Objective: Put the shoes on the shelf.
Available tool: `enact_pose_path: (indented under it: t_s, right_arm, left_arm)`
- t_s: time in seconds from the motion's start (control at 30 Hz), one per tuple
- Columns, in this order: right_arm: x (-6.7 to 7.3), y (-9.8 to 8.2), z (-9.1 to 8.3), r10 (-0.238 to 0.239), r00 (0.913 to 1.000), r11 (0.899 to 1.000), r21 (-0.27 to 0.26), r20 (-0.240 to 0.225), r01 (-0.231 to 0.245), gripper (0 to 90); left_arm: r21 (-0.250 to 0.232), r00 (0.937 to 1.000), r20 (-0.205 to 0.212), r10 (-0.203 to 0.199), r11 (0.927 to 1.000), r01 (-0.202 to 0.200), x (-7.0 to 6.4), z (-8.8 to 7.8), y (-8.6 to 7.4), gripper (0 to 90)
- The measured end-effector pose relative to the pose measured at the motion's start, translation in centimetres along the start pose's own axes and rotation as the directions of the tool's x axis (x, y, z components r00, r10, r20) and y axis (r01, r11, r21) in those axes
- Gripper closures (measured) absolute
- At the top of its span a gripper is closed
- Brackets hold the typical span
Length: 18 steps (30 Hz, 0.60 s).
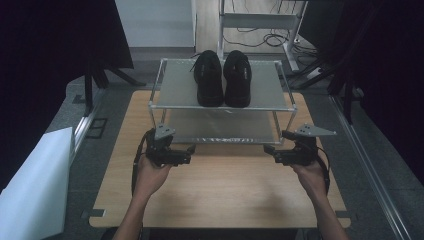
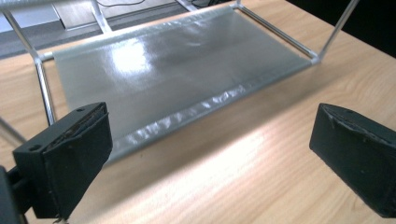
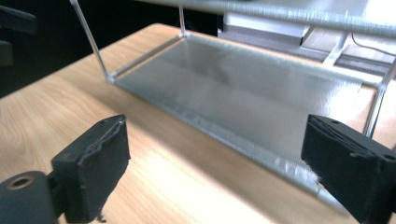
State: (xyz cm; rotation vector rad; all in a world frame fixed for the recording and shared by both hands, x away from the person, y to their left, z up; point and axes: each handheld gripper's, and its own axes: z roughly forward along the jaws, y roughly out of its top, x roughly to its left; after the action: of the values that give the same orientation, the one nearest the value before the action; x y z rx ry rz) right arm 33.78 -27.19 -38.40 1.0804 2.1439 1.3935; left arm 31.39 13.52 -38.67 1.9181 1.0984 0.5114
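Two shoes (image 1: 223,78) are seen on the rack's (image 1: 171,106) top shelf from above; the gripper views are cut off below it, at the lower shelf (image 2: 177,79). Left gripper (image 1: 191,149) and right gripper (image 1: 267,149) are held before the rack over the surface (image 1: 225,190), jaws spread apart, grasping nothing.

A light wooden desk (image 1: 220,195) carries a two-tier metal-framed shoe rack (image 1: 175,90) at its far half. A pair of black shoes (image 1: 223,78) sits side by side on the rack's top shelf; the lower shelf (image 2: 177,70) lies bare.
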Motion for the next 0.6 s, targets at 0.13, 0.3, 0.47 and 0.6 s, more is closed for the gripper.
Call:
enact_pose_path:
  t_s: [0.13, 0.3, 0.47, 0.6]
  right_arm:
    - [0.1, -1.8, 0.0, 0.019, 0.9998, 1.000, 0.025, -0.004, -0.019, 3.7]
    - [0.3, -4.4, 0.3, 0.017, 0.9998, 0.998, 0.053, -0.003, -0.017, 1.0]
    - [0.8, -6.3, 0.6, -0.004, 0.9998, 0.998, 0.066, -0.018, 0.006, 0.0]
    - [1.2, -7.6, 1.1, -0.015, 0.9995, 0.996, 0.092, -0.027, 0.017, 0.0]
  left_arm:
    - [-0.011, 0.9996, 0.024, -0.013, 0.9999, 0.013, 0.2, -0.3, -1.8, 0.0]
    - [-0.030, 0.9993, 0.038, -0.007, 0.9995, 0.008, -0.2, -0.2, -4.2, 0.0]
    - [0.001, 0.9993, 0.036, 0.011, 0.9999, -0.011, -0.7, 1.1, -6.4, 0.0]
    - [0.009, 0.9993, 0.030, 0.022, 0.9997, -0.022, -1.2, 1.7, -7.6, 0.0]
